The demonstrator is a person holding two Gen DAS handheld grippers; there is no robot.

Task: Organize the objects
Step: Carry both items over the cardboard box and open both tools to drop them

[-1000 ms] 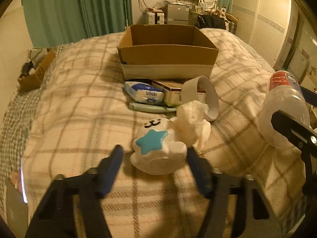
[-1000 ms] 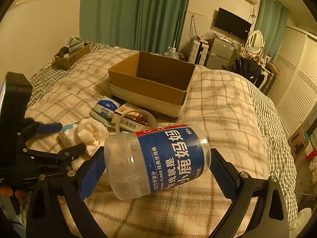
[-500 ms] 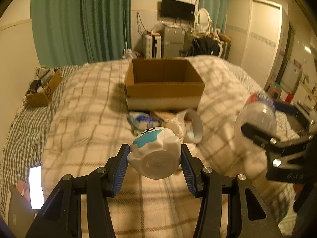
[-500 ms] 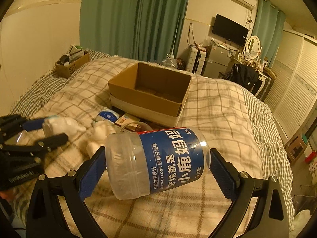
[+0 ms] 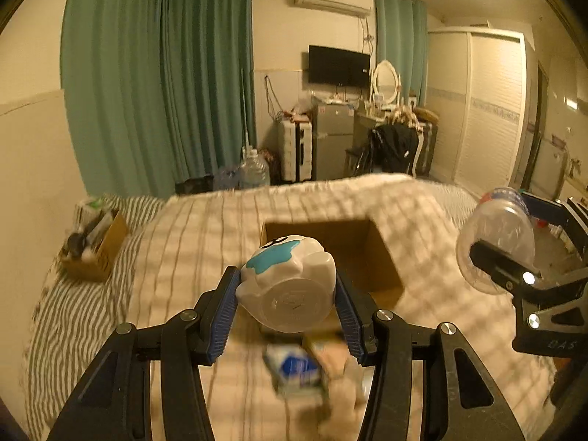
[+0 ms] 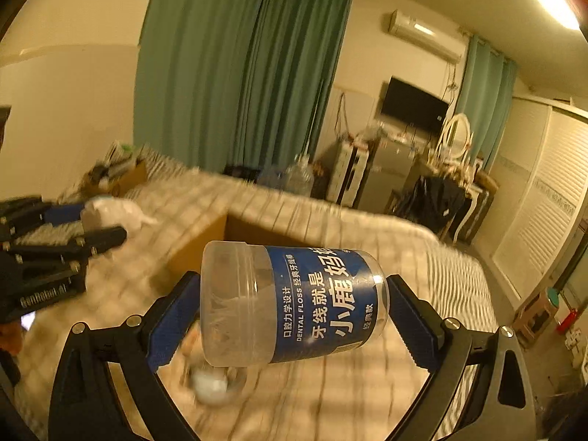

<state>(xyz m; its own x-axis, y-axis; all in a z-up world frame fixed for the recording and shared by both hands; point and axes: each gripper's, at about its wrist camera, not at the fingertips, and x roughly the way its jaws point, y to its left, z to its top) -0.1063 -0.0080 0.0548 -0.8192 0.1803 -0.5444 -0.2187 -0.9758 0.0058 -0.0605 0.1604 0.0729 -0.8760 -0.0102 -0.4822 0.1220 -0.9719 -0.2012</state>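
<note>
My left gripper is shut on a white rounded toy with a teal star, held in the air in front of the open cardboard box on the bed. My right gripper is shut on a clear dental floss jar with a blue label, held sideways above the bed. The jar also shows in the left wrist view at the right. The left gripper with the toy shows in the right wrist view at the left. The box shows blurred there.
On the plaid blanket below the toy lie a blue-white tissue pack and other blurred small items. A small cardboard box of clutter sits at the bed's left edge. Curtains, a fridge and a wardrobe stand beyond the bed.
My left gripper closed on the white toy, lifted it off the blanket and carried it toward the box. My right gripper rose and moved forward with the jar.
</note>
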